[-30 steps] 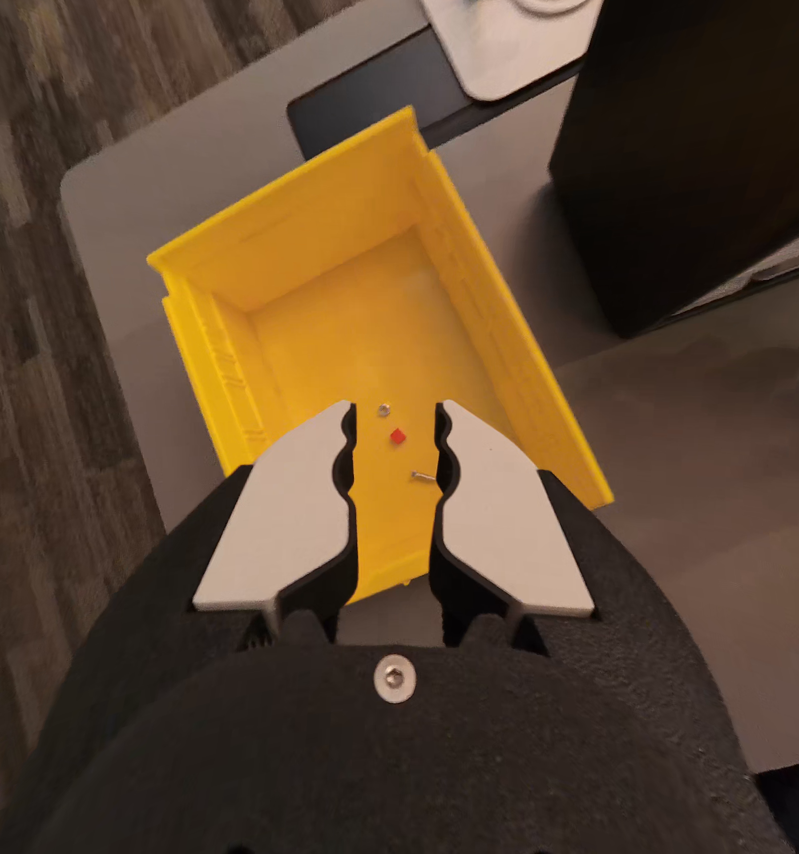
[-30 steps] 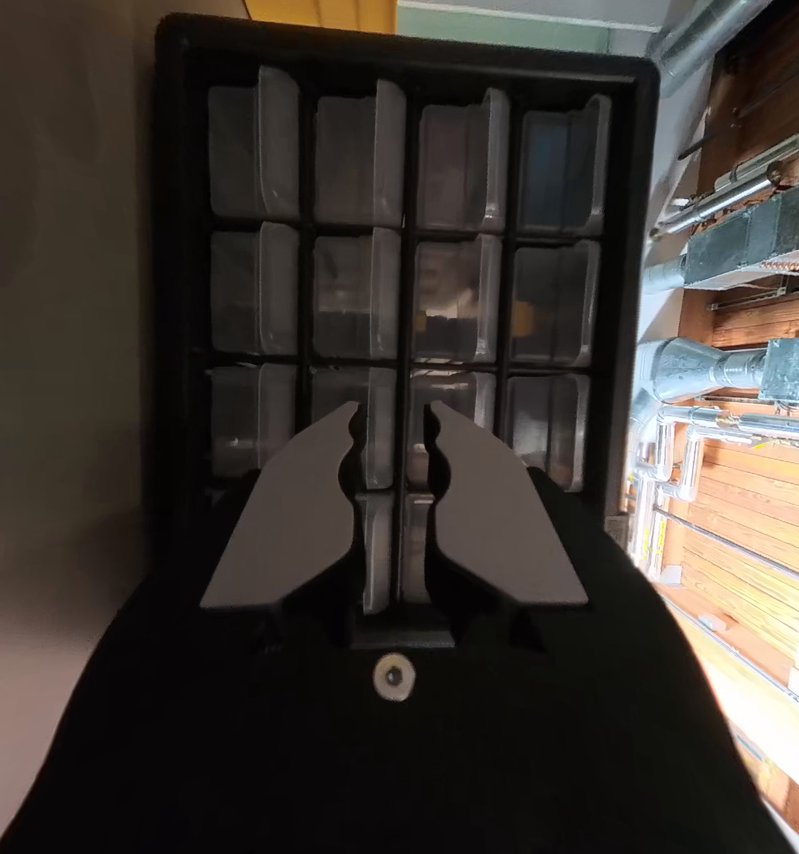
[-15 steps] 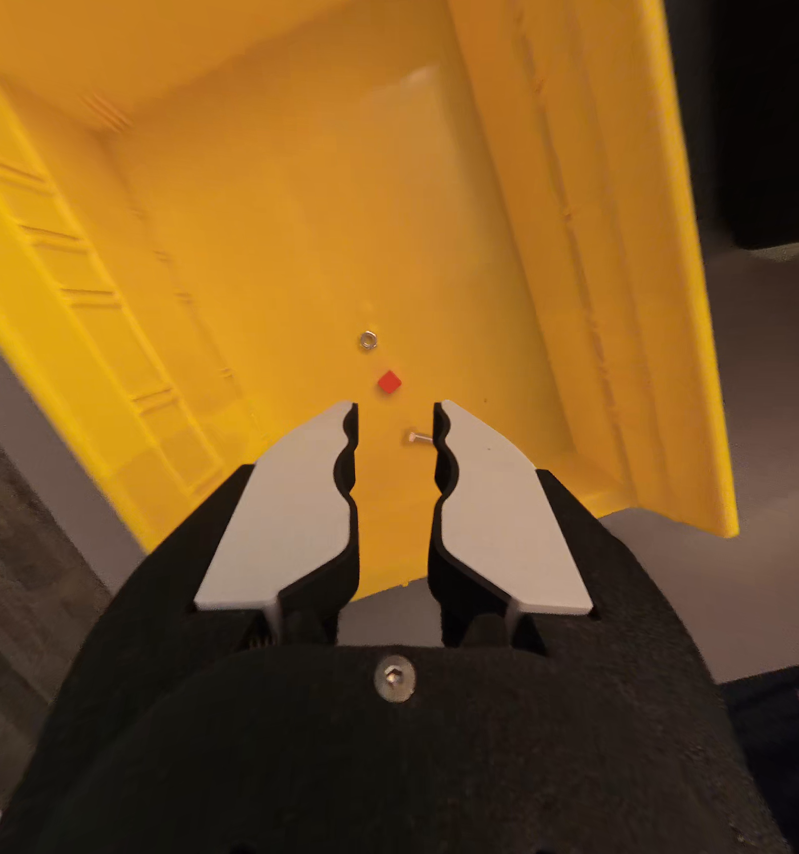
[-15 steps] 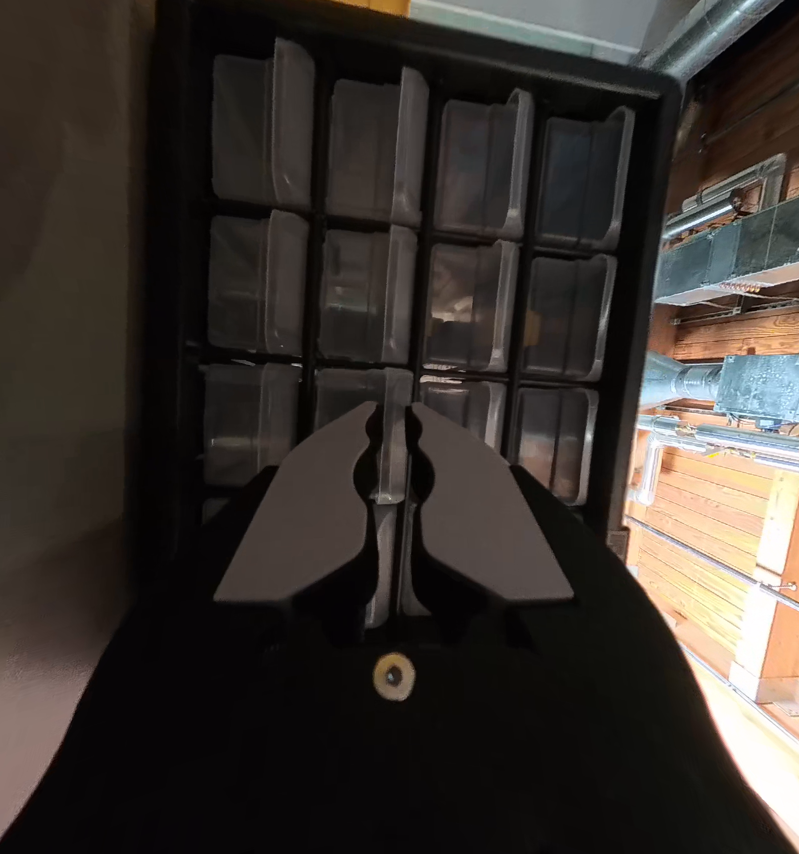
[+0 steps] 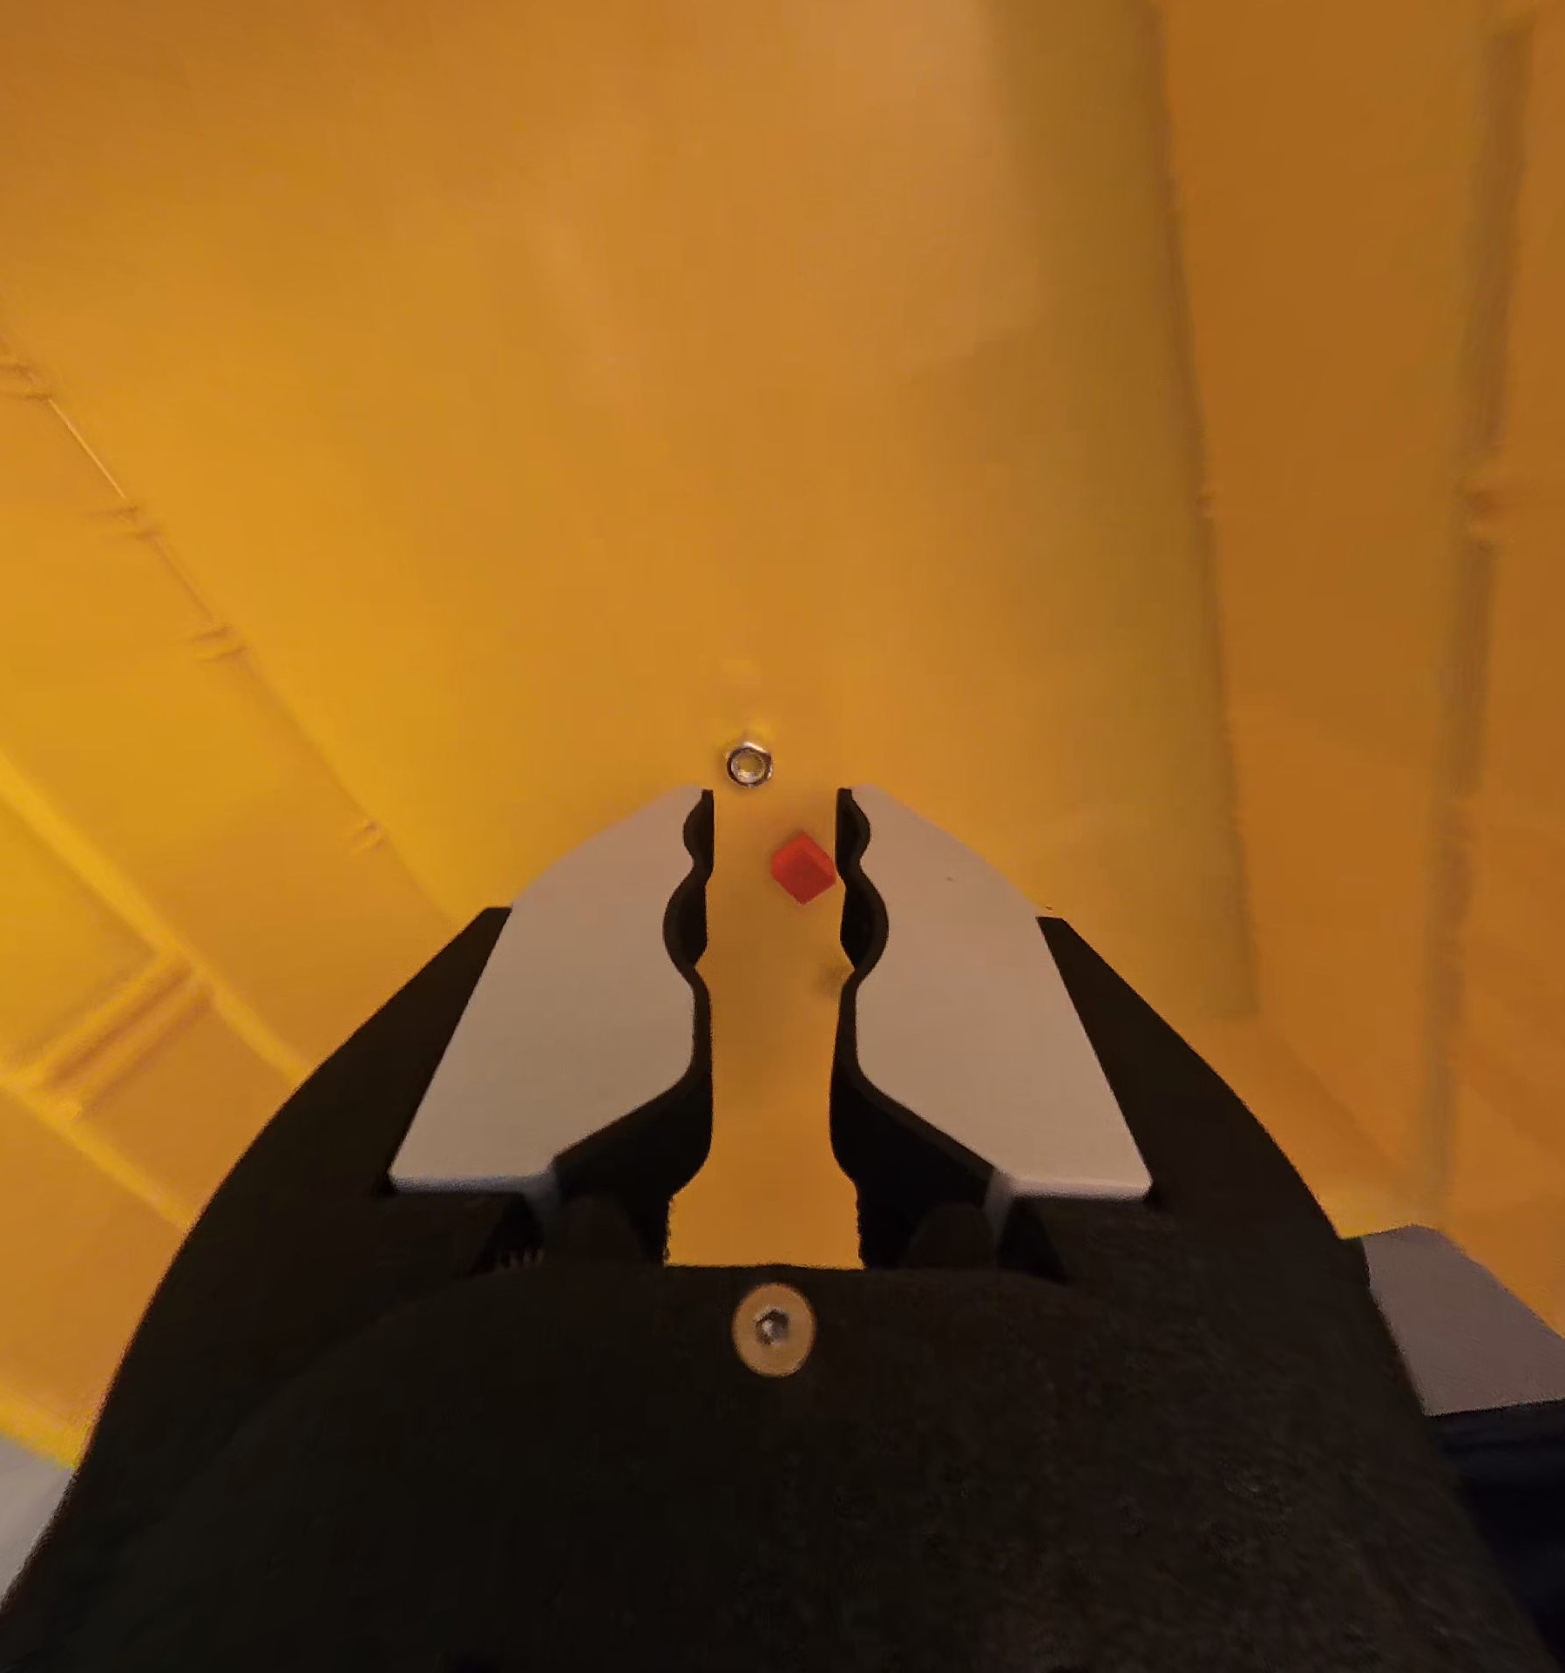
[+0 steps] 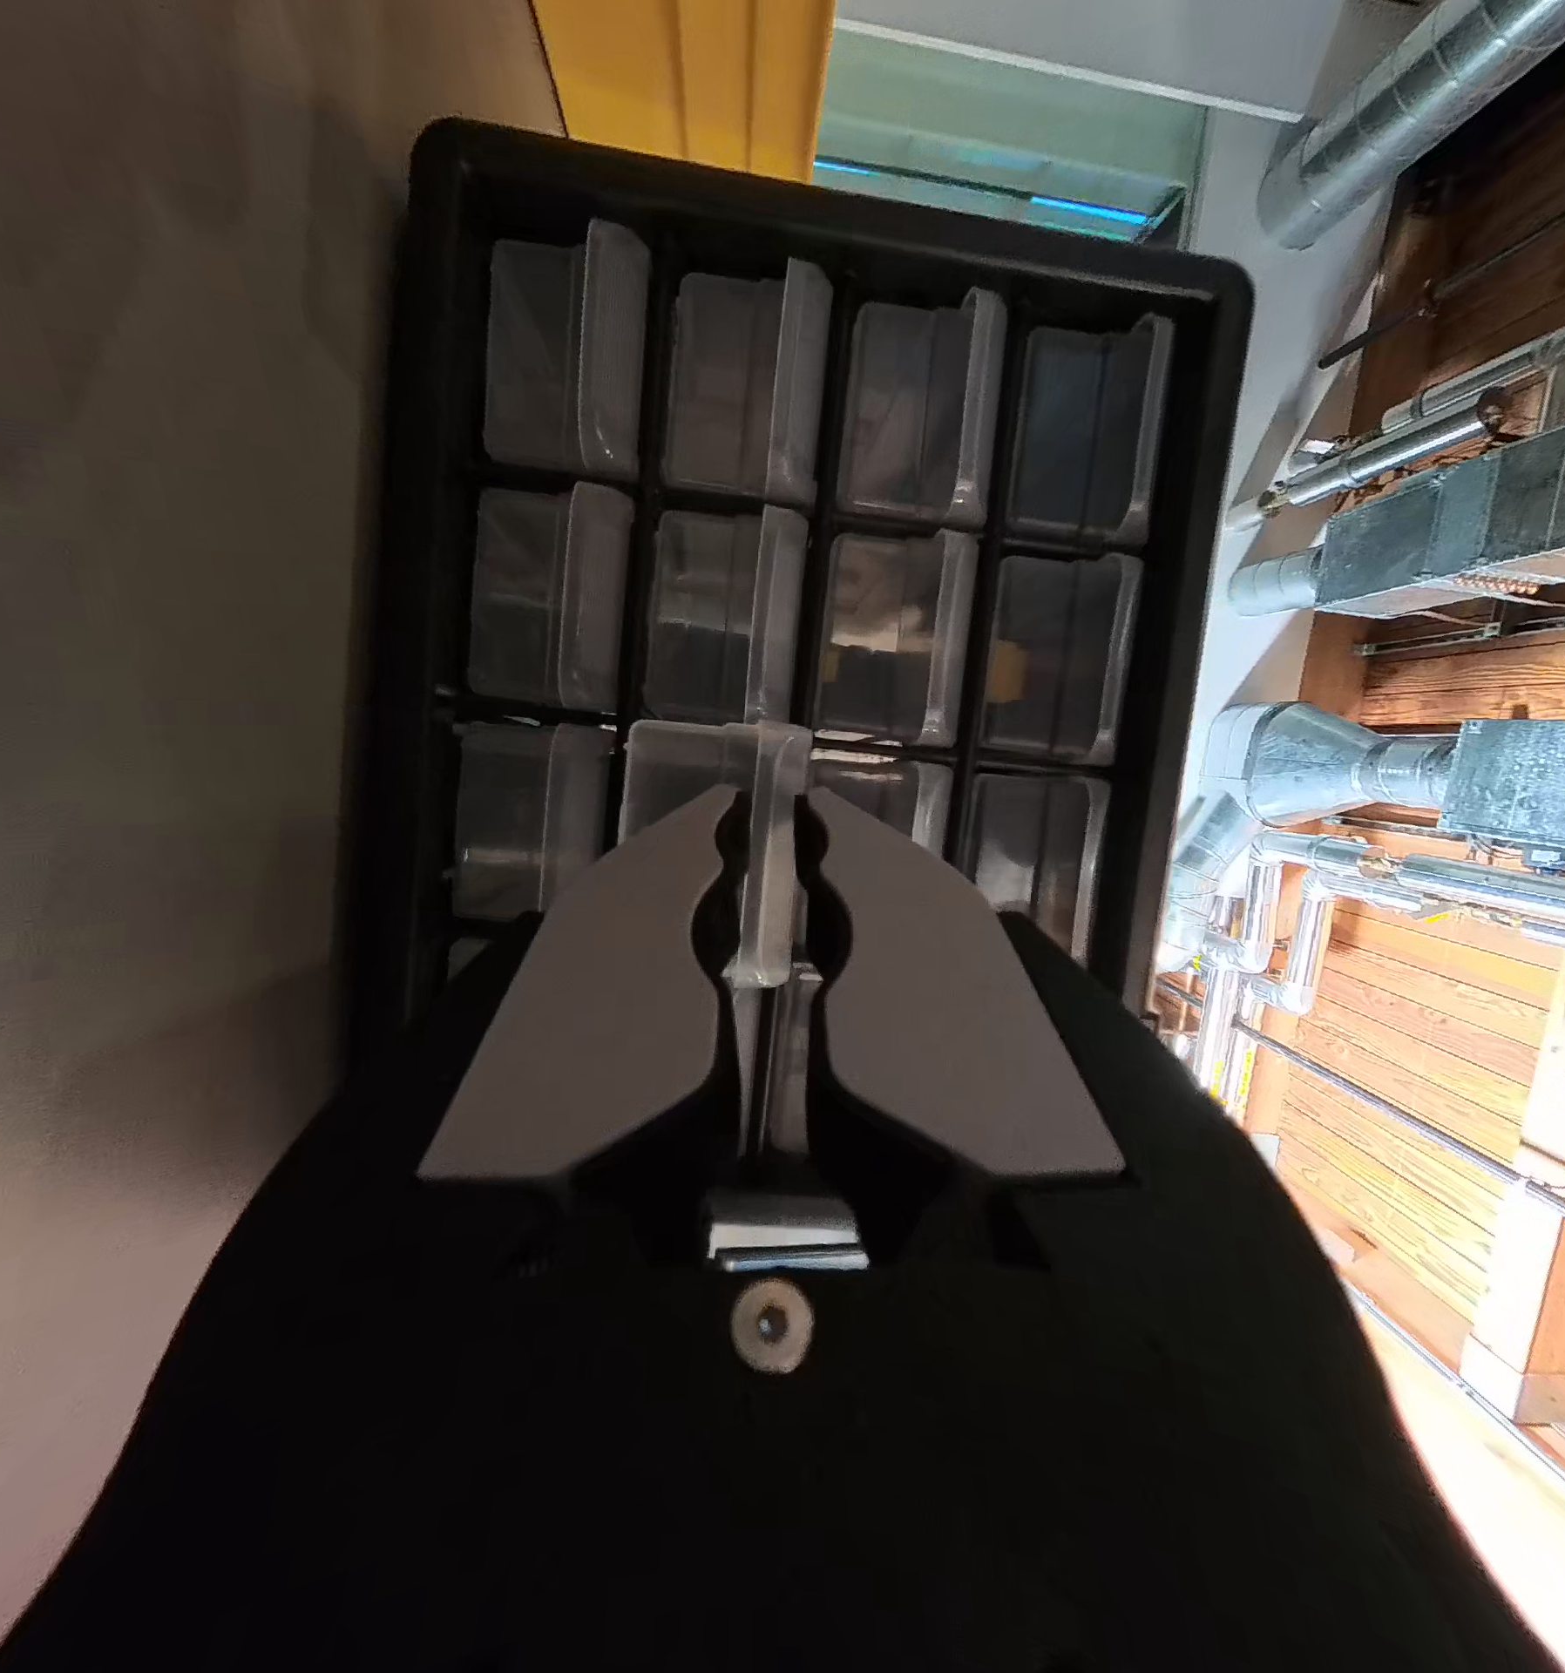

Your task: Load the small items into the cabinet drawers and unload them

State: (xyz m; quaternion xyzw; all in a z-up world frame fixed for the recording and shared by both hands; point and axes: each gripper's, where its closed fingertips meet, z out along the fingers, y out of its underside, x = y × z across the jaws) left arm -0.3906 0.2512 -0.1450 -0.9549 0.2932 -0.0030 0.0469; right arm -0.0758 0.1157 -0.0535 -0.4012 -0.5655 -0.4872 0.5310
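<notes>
— Where's my left gripper (image 5: 772, 795) sitting?

— Low inside the yellow plastic bin (image 5: 399, 453), fingers spread apart with nothing between the pads. A small red plastic cube (image 5: 801, 866) lies on the bin floor in the gap, nearer the right finger. A little silver metal hex nut (image 5: 749, 766) sits just past the left fingertip, apart from the cube.

— And on my right?

— The right gripper (image 6: 772, 792) is pinched onto the clear plastic handle tab (image 6: 770, 869) of one small transparent drawer (image 6: 679, 769) in the black plastic cabinet (image 6: 435, 543). That drawer stands proud of its neighbours (second column from the left as this camera sees it, third row down), partly pulled out.

— Anything in it?

— I can't tell from here; the tab and my fingers cover the front. The other clear drawers sit flush in their slots.
</notes>
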